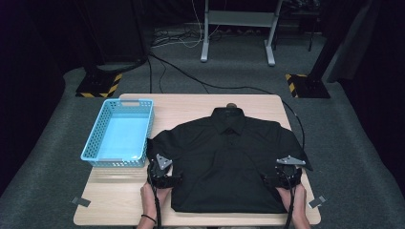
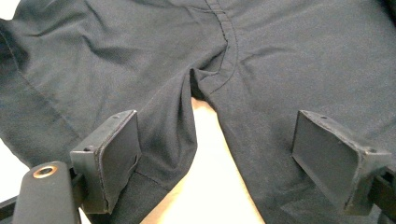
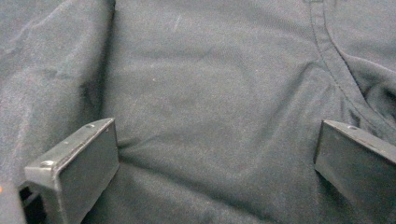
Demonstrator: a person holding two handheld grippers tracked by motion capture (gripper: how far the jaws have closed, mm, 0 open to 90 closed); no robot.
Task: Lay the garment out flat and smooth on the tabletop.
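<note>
Flanking shirt point(image 1: 229, 157) side edges, hand-held grippers agape

Basket point(image 1: 119, 133) beside left tongs point(image 1: 165, 175)

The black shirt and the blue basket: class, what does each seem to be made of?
Black shirt: apparently a matte woven fabric; it creases softly and shows stitched seams. Blue basket: probably moulded plastic, smooth and slightly glossy, with evenly perforated walls.
</note>
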